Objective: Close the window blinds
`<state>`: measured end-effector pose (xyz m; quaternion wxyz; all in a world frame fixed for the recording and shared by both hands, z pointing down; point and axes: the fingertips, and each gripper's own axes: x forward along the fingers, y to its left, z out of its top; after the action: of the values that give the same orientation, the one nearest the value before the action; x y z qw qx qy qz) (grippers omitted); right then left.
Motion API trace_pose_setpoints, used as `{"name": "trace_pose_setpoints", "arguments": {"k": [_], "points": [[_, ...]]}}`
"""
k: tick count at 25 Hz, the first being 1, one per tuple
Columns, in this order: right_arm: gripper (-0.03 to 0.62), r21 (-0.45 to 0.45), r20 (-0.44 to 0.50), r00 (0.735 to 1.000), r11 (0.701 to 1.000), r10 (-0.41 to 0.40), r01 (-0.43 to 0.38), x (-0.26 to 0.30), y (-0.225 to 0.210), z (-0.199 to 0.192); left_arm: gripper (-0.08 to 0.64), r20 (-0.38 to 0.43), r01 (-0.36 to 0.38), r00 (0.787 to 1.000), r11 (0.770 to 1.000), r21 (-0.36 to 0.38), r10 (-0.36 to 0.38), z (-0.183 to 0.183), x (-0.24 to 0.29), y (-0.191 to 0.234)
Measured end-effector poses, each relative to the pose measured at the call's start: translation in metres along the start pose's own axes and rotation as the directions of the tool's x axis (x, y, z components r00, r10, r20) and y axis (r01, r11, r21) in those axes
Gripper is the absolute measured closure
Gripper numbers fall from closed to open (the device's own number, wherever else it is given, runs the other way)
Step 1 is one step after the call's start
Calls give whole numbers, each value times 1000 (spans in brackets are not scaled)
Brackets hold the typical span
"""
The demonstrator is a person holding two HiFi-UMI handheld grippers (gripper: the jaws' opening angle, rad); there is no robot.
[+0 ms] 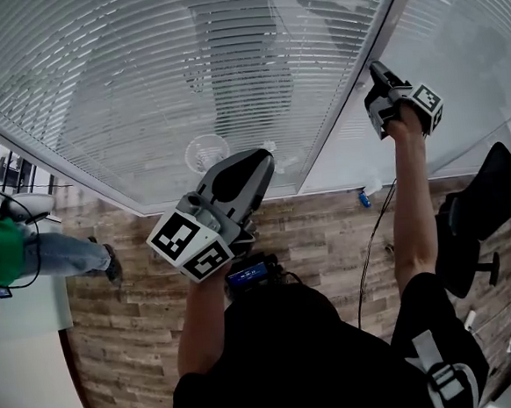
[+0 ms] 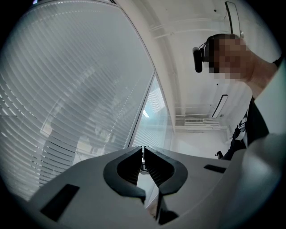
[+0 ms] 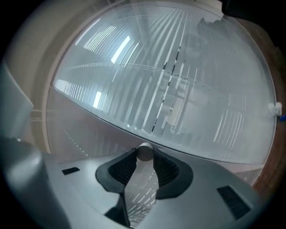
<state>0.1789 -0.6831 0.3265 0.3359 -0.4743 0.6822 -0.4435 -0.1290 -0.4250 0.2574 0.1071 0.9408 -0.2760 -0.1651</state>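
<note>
- Blinds of thin white slats cover the big pane ahead of the person. A second set covers the pane to its right, past a white frame post.
- Right gripper is raised high by that post, arm stretched up, its marker cube facing the head camera.
- In the right gripper view, the right gripper has its jaws closed on a wand. The wand is a pale, glossy rod that runs back between the ribbed pads, which touch it on both sides. Its round end sits just past the jaw tips.
- Beyond that wand the slats lie nearly flat to the glass, with a few dark gaps near the middle.
- Left gripper is lower and nearer the body, pointing at the big pane and tilted a little upward.
- In the left gripper view, the left gripper has its jaws together, with only a hairline slit between the pads. I can make out nothing held there.
- Wood-plank floor lies below the window, with a thin cable trailing across it.
- A black chair stands at the right.
- Another person, in jeans, stands at the left edge.
</note>
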Motion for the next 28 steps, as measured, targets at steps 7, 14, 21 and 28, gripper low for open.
{"name": "trace_pose_setpoints", "arguments": {"k": [7, 14, 21, 28], "points": [[448, -298, -18, 1000, 954, -10, 5, -1, 6, -6, 541, -3, 14, 1000, 1000, 5, -14, -1, 4, -7], [411, -956, 163, 938, 188, -305, 227, -1, 15, -5, 541, -3, 8, 1000, 1000, 11, -8, -2, 8, -11], [474, -862, 100, 954, 454, -282, 224, -1, 17, -3, 541, -3, -4, 1000, 1000, 18, 4, 0, 9, -13], [477, -466, -17, 986, 873, -169, 141, -2, 8, -1, 541, -13, -10, 1000, 1000, 11, 10, -5, 13, -17]]}}
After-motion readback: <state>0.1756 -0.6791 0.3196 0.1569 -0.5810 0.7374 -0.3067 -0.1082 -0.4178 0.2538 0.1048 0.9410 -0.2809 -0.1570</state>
